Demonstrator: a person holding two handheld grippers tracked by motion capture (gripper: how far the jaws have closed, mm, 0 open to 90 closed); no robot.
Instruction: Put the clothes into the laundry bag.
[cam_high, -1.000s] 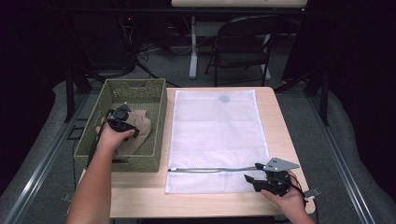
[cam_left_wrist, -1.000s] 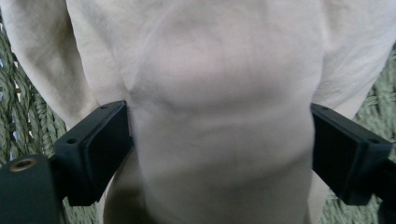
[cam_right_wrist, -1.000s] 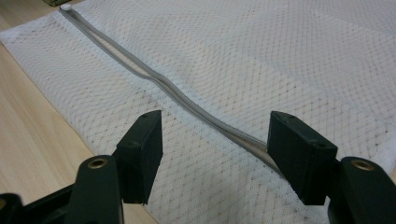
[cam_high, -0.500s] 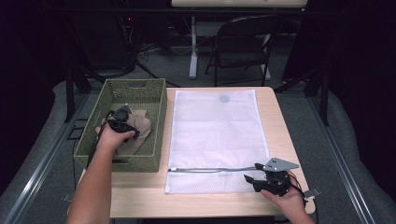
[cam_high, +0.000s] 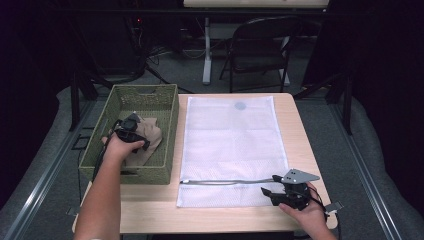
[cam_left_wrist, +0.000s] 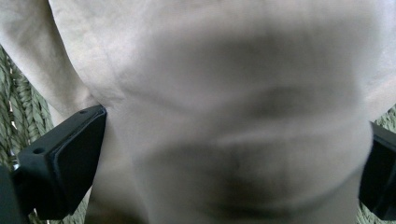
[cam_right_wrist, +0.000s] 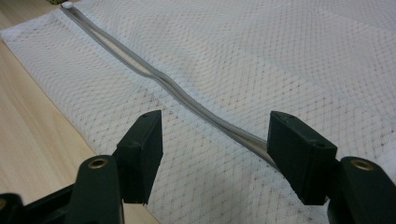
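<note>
Beige cloth (cam_high: 149, 136) lying in the green basket (cam_high: 170, 130) at the table's left. Left gripper (cam_high: 131, 131), jaws just opened wide, straddles the cloth ungrasped. Right gripper (cam_high: 274, 193), in the same place as before, hangs spread over the mesh bag's (cam_high: 235, 140) zipper (cam_right_wrist: 154, 74), near right.

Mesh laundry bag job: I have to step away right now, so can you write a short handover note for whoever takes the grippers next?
Left gripper: inside the green wicker basket, jaws wide open around a bulge of the beige cloth, having just finished opening; no grip on it yet.
Right gripper: open, jaws either side of the grey zipper at the near right corner of the white mesh bag, not clamped.
Done: bag lies flat on the table.
Left: grasp the cloth, open the bag, probably put the cloth inside.
</note>
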